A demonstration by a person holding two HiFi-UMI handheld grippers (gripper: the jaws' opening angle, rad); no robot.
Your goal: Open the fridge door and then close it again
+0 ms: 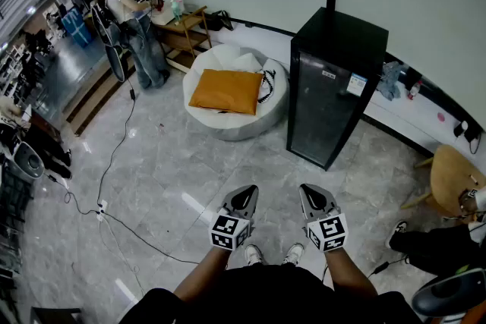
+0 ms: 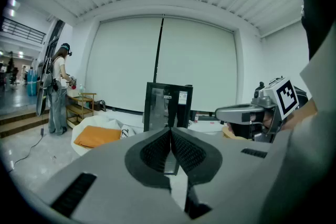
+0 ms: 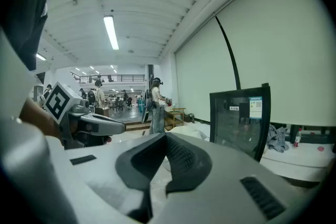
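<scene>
Standing on a glossy, grey, marble-patterned floor (image 1: 175, 171), the wearer holds 2 grippers out in front, well apart from the fridge. I judge that the opening step has not begun: this is the approach, and the door looks closed.

From left to right:

- A second person (image 1: 133, 26) stands far off beside a wooden shelf.
- A thin black cable (image 1: 114, 152) snakes across the floor.
- A round, soft white beanbag (image 1: 220, 125) carries a flat orange cushion (image 1: 226, 91).
- The left gripper (image 1: 244, 193) is smooth grey plastic with ribbed black pads. Its jaws are pressed together on nothing.
- The right gripper (image 1: 315, 197) is the same, its jaws also closed and empty.
- The fridge (image 1: 334, 87) is a tall, boxy black cabinet with a dark glass door (a small paper label sits near the top). It stands against the pale wall.
- A round wooden stool (image 1: 452, 174) sits at the far right.

The next move probably calls for walking closer, parting 1 pair of jaws and catching the door's edge; no handle can be made out from here.
</scene>
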